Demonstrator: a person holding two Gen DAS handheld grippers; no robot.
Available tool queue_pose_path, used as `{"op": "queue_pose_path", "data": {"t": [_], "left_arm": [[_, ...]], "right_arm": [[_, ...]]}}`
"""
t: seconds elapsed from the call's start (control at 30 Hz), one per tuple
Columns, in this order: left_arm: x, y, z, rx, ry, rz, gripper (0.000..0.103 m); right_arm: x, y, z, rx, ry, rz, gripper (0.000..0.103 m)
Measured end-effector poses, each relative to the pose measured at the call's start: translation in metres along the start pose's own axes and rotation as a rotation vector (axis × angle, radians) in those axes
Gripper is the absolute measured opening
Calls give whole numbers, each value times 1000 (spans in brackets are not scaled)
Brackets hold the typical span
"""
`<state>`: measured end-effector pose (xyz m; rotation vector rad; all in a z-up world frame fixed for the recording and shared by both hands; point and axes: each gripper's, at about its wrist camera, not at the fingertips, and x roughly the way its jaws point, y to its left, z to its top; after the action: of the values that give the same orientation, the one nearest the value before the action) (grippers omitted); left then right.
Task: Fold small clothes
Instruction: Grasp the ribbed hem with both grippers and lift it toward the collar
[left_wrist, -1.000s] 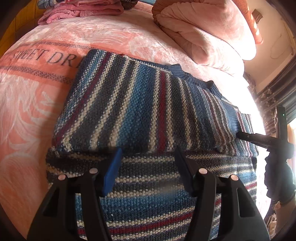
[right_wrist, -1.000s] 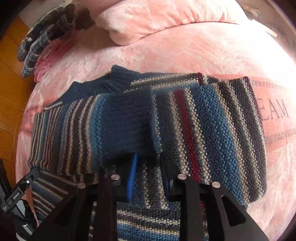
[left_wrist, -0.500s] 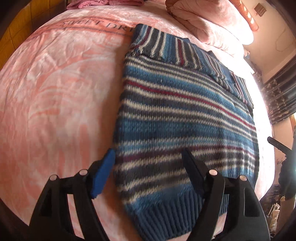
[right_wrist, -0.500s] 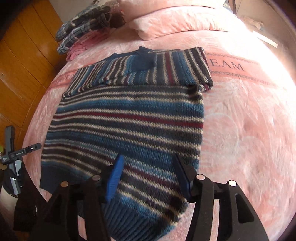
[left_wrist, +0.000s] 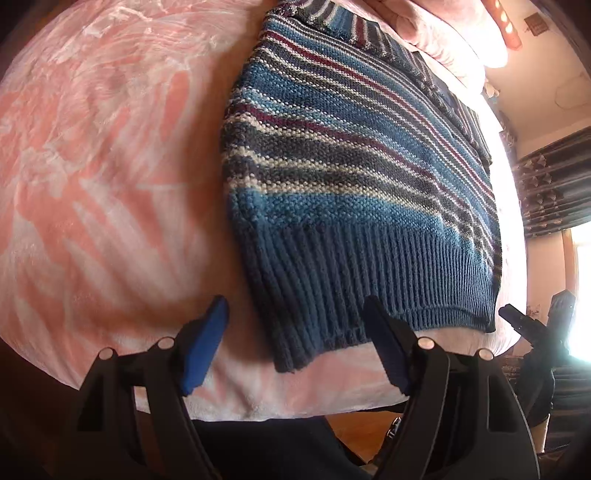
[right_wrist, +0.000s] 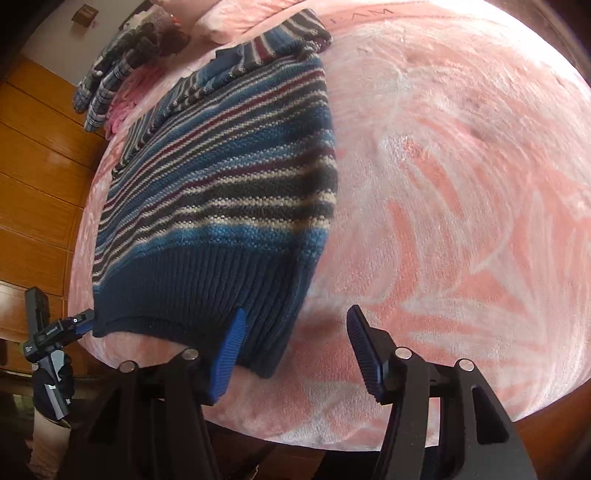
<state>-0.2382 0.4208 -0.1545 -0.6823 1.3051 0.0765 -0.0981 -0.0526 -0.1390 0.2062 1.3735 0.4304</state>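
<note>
Item: striped knit sweater (left_wrist: 354, 177), blue, grey, cream and maroon bands, dark ribbed hem (left_wrist: 369, 280). Laid flat on pink patterned blanket (left_wrist: 110, 166) over a bed, hem nearest the bed's front edge, neckline at the far end toward the pillows (left_wrist: 443, 33).

Condition of fold: sleeves turned in across the upper body, seen in the right wrist view as a band of crosswise stripes (right_wrist: 258, 51) lying over the chest. Body below that band spread out single, full length, not yet doubled. One hem corner (right_wrist: 266, 354) drooping slightly over the bed's edge.

Left gripper (left_wrist: 295, 347): jaws spread wide, holding nothing, poised just at the hem's left corner, blue pads (left_wrist: 203, 350) either side of it but apart from the cloth.

Right gripper (right_wrist: 291, 347): jaws likewise spread, nothing between them, straddling the hem's right corner, inner pad just beside the rib.

Progress, judged: first stage (sleeves in) done; roughly the middle of the job. Remaining: seizing both hem corners, carrying hem up to the neckline, smoothing, perhaps a further halving, then setting aside.

Other holdings noted: plaid garment (right_wrist: 107, 81) and pink clothing (right_wrist: 122, 107) at the bed's far corner, folded state not clear from here; wooden panelling (right_wrist: 37, 166) beyond; dark curtain (left_wrist: 550, 192) by a bright window.
</note>
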Motion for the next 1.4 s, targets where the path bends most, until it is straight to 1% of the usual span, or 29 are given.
{"op": "queue_pose_path", "data": {"t": [0.07,0.2,0.33,0.43,0.47,0.5,0.53,0.57,0.6,0.63,0.67,0.7,0.73,0.8,0.9,0.97,1.07,1.2,1.3,1.4], "left_arm": [[4,-4,3,0,5,-4,75],[12,-11,4,18,19,-17,73],[16,-11,2,9,9,-9,73],[16,-6,1,-27,-4,-23,71],[16,-6,1,-27,-6,-18,65],[16,-6,1,-29,-5,-10,56],[15,-5,1,-34,-5,-12,52],[15,-3,1,-41,-2,-16,43],[15,-1,1,-53,2,-10,31],[15,3,2,-74,3,-9,26],[13,7,2,-102,3,-41,15],[10,11,3,-128,1,-69,8],[5,12,4,-139,-6,-81,8],[-7,8,7,-120,-37,-98,8],[-29,-2,17,-90,-91,-151,8],[-41,-7,27,-79,-129,-172,8],[-52,-11,47,-78,-176,-197,8],[-53,-9,72,-81,-203,-210,8],[-44,-13,94,-82,-208,-213,8],[-27,-14,115,-86,-200,-203,8]], "right_arm": [[7,3,-2,-2,7,-2,57],[20,8,-4,7,32,20,57],[28,16,-6,-11,43,36,56],[31,14,-7,11,50,68,47],[32,13,-8,26,49,83,44],[34,11,-9,38,52,97,39],[36,10,-10,53,63,114,27],[39,9,-10,73,75,140,17],[41,8,-10,92,86,170,13],[40,8,-9,101,89,186,10],[37,9,-8,98,85,191,9],[33,11,-6,94,75,205,9],[27,11,-3,99,62,235,9],[14,12,3,116,35,306,9],[-6,13,18,134,-9,377,9],[-15,13,30,147,-31,417,9],[-24,16,49,145,-61,435,9],[-26,18,74,141,-82,439,9],[-20,19,97,142,-81,440,9],[-4,19,121,150,-64,434,9]]}}
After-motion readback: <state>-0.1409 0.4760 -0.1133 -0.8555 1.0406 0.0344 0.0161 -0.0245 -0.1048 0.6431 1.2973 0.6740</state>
